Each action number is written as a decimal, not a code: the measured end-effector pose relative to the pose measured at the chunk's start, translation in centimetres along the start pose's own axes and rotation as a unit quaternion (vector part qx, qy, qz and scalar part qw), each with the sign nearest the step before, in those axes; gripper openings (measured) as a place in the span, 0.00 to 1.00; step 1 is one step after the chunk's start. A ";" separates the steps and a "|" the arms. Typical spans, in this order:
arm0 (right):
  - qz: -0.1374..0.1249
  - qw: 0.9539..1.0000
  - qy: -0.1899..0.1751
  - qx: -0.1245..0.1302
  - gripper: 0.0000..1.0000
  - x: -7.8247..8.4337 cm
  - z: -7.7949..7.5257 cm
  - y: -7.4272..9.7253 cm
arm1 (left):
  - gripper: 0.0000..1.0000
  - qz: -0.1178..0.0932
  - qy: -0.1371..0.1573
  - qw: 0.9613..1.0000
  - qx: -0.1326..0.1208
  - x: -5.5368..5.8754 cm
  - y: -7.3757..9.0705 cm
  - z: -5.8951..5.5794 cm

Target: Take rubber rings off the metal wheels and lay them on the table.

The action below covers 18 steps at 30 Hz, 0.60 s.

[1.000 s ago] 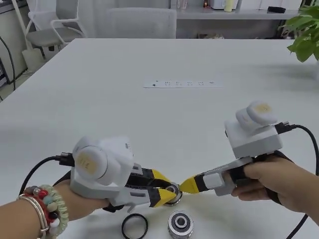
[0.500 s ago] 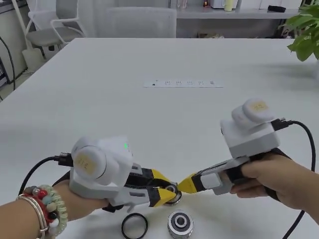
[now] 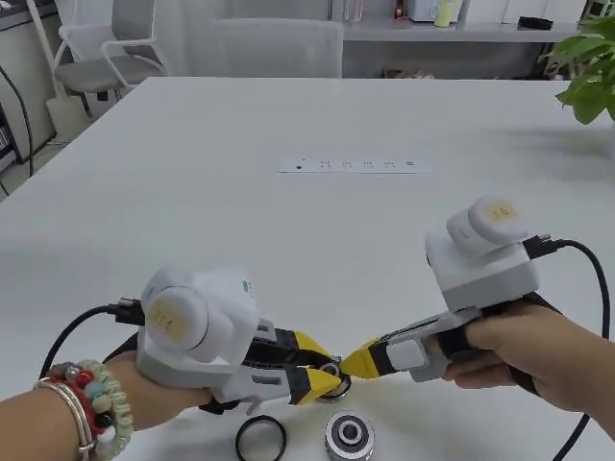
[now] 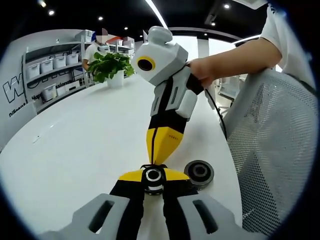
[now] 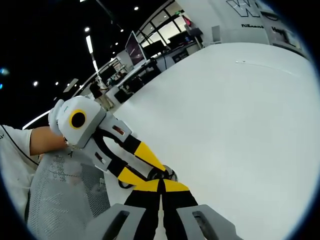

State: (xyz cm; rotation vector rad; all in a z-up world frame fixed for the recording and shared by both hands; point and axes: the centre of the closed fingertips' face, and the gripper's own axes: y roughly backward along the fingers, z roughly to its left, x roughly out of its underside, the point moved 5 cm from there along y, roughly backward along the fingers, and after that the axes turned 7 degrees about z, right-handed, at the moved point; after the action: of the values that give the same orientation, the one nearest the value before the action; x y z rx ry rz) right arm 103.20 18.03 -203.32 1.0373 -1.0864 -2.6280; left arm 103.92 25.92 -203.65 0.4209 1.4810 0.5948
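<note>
White table [image 3: 288, 221]: left hand-held gripper [image 3: 327, 373] clamps metal wheel [image 4: 153, 179]; right hand-held gripper [image 3: 354, 361], closed, touches it.

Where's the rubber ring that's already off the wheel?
Head view: the loose rubber ring lies flat on the table at the bottom edge, just left of the free metal wheel and below the left gripper, which clamps another wheel.
</note>
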 end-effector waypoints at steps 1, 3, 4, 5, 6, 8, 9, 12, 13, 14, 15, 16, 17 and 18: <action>0.000 1.000 0.000 0.000 0.00 0.0 0.0 0.0 | 0.08 0.000 0.000 1.000 0.000 0.0 0.0 0.0; 0.000 1.000 0.001 -0.001 0.00 -0.1 0.0 0.0 | 0.08 0.000 0.000 1.000 0.000 0.0 0.0 0.0; -0.001 1.000 0.001 -0.001 0.00 -0.1 0.0 0.0 | 0.08 0.000 -0.001 1.000 -0.001 0.0 0.0 0.0; -0.001 1.000 0.000 -0.001 0.00 -0.1 0.0 0.0 | 0.08 0.000 -0.001 1.000 -0.001 0.0 0.0 0.0; -0.002 1.000 0.000 -0.002 0.00 -0.1 0.0 0.0 | 0.08 0.000 -0.001 1.000 -0.001 0.0 0.0 0.0; -0.003 1.000 -0.001 -0.003 0.00 -0.2 0.0 0.1 | 0.08 0.000 0.000 1.000 -0.001 0.0 0.0 0.0; -0.004 1.000 -0.001 -0.003 0.00 -0.2 0.0 0.1 | 0.08 0.000 0.000 1.000 -0.001 0.0 0.0 0.0; -0.005 1.000 -0.002 -0.005 0.00 -0.2 0.1 0.1 | 0.08 0.000 0.000 1.000 -0.001 0.0 0.0 0.0; -0.007 1.000 -0.003 -0.007 0.00 -0.3 0.2 0.1 | 0.08 0.000 0.000 1.000 -0.001 0.0 0.0 0.0; -0.007 1.000 -0.003 -0.009 0.00 -0.3 0.2 0.1 | 0.08 0.000 0.000 1.000 -0.001 0.0 0.0 0.0; -0.008 1.000 -0.003 -0.010 0.00 -0.3 0.3 0.1 | 0.08 0.000 0.000 1.000 -0.001 0.0 0.0 0.0; -0.010 1.000 -0.002 -0.013 0.00 -0.4 0.4 0.1 | 0.08 0.000 0.000 1.000 -0.001 0.0 0.0 0.0; -0.014 1.000 -0.003 -0.023 0.00 -0.6 0.6 0.1 | 0.08 0.000 0.000 1.000 -0.001 0.0 0.0 0.0; -0.024 0.999 -0.007 -0.025 0.00 -0.9 0.8 0.1 | 0.08 0.000 0.001 1.000 -0.001 0.0 0.0 0.0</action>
State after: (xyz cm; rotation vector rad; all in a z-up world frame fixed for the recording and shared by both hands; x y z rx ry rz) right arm 103.36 18.68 -202.36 1.0493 -1.0056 -2.6898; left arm 103.96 25.91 -203.66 0.4185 1.4816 0.5969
